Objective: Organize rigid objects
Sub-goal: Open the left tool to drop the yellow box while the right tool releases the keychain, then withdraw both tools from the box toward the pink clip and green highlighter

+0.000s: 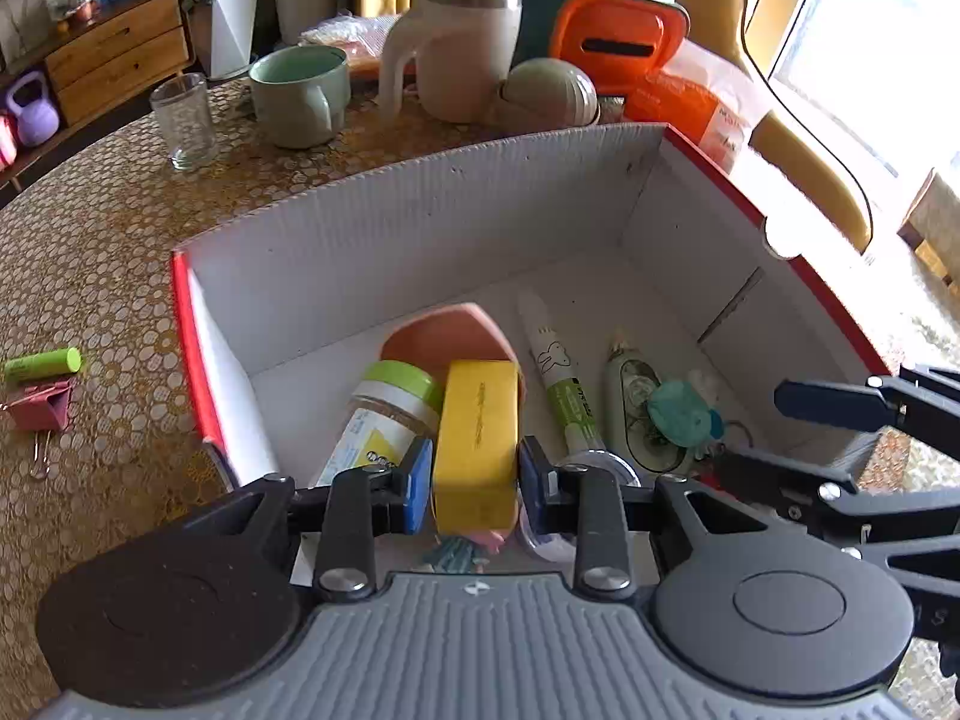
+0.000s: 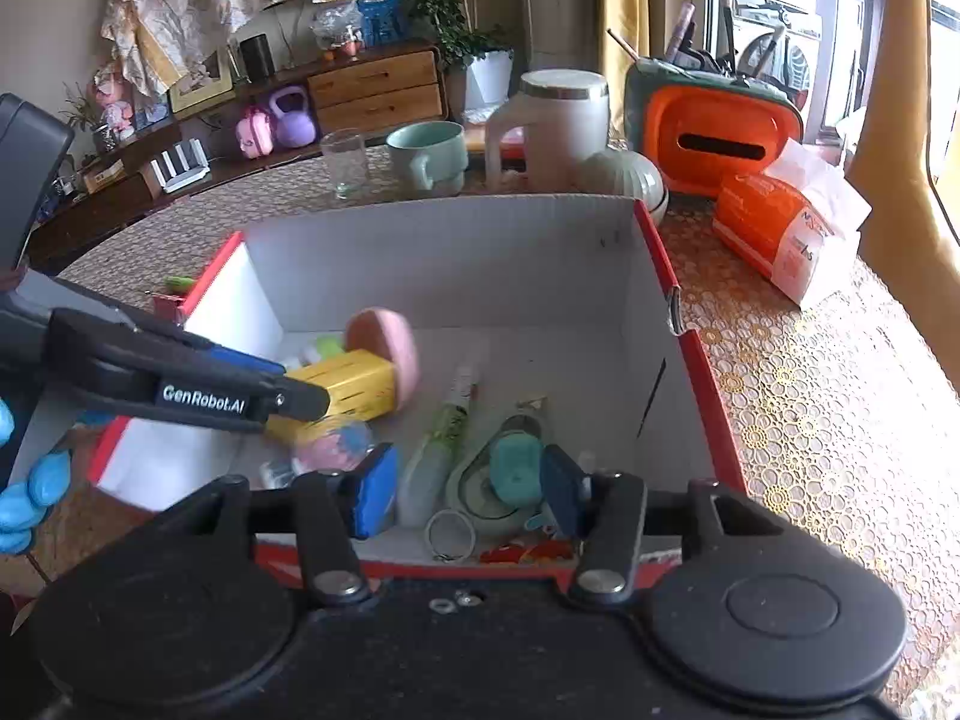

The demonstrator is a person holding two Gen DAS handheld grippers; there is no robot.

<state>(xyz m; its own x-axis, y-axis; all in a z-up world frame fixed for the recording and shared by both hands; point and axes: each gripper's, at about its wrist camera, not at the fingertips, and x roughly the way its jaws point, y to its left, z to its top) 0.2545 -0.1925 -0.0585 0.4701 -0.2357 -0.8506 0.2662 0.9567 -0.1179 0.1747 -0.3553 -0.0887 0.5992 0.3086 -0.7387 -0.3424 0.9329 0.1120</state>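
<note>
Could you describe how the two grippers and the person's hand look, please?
Both grippers are black, with blue pads on the fingers. The left gripper has a grey ribbed body; its side carries white "GenRobot.AI" lettering. The right gripper has round black discs and silver screws. The person's hand wears a bright blue glove.

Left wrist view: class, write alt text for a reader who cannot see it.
The left gripper holds a yellow rectangular block over a white cardboard box with red edges, its jaws closed on it. A green-capped jar and pen lie inside.
</note>
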